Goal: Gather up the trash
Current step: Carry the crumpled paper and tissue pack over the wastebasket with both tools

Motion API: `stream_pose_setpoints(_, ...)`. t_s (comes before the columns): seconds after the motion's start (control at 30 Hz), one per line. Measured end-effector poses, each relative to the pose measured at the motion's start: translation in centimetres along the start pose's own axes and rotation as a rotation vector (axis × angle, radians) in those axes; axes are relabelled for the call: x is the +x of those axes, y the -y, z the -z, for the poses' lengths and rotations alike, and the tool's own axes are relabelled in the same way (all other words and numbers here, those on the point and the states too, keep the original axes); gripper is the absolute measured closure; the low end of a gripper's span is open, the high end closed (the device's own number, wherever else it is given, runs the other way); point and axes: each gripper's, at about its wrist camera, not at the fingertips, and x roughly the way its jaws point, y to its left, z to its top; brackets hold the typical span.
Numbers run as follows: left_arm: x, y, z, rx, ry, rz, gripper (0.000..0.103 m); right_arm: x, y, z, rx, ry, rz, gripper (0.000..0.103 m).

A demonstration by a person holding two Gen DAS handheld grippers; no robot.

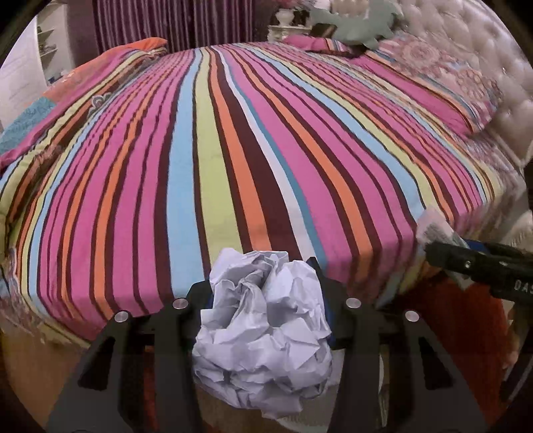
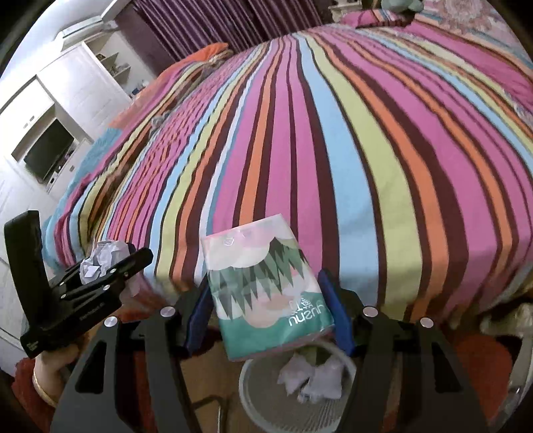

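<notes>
My left gripper (image 1: 266, 316) is shut on a big ball of crumpled white paper (image 1: 263, 329), held in the air off the near edge of the striped bed (image 1: 233, 140). It also shows in the right wrist view (image 2: 110, 263), at the left, with the paper ball (image 2: 103, 258) between its fingers. My right gripper (image 2: 269, 316) is shut on a green and pink tissue pack (image 2: 266, 289), held above a white mesh wastebasket (image 2: 253, 393) with crumpled paper (image 2: 309, 379) in it. The right gripper (image 1: 433, 253) enters the left wrist view from the right.
The bed carries pillows (image 1: 443, 86) and a grey-green soft toy (image 1: 359, 26) by a tufted headboard (image 1: 483, 56). Purple curtains (image 1: 173, 23) hang behind. White cabinets with a TV (image 2: 46, 153) stand at the left. An orange rug (image 2: 479, 359) lies beside the basket.
</notes>
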Motion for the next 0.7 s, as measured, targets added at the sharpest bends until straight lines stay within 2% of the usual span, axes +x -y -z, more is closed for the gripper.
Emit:
stream_pose_setpoints(0.13, -0.1, 1.0, 2.6, 0.014, -0.038, 0.007, 0.056, -0.3, 0.0, 2.1, 0.029, -0.040, -0.001, 0.044)
stream_pose_setpoints(0.3, 1.4, 2.3, 5.8, 0.024, -0.132, 0.036, 0.056, 0.2, -0.5, 5.9, 0.080, -0.128, 0.026, 0.044)
stream_pose_setpoints(0.43, 3.8, 3.4, 8.2, 0.060, -0.265, 0.058, 0.056, 1.3, -0.7, 7.7, 0.104, -0.217, 0.050, 0.044)
stream_pose_setpoints(0.53, 5.6, 3.7, 9.3, 0.074, -0.357, 0.060, 0.056, 2.8, -0.2, 8.8, 0.127, -0.317, 0.074, 0.044)
stream_pose_setpoints(0.6, 6.9, 3.6, 9.9, 0.074, -0.413, 0.055, 0.056, 3.2, 0.2, 9.0, 0.138, -0.343, 0.087, 0.044)
stream_pose_setpoints(0.7, 8.1, 3.8, 10.3, 0.085, -0.461, 0.049, 0.056, 4.1, 0.5, 9.1, 0.151, -0.398, 0.110, 0.044)
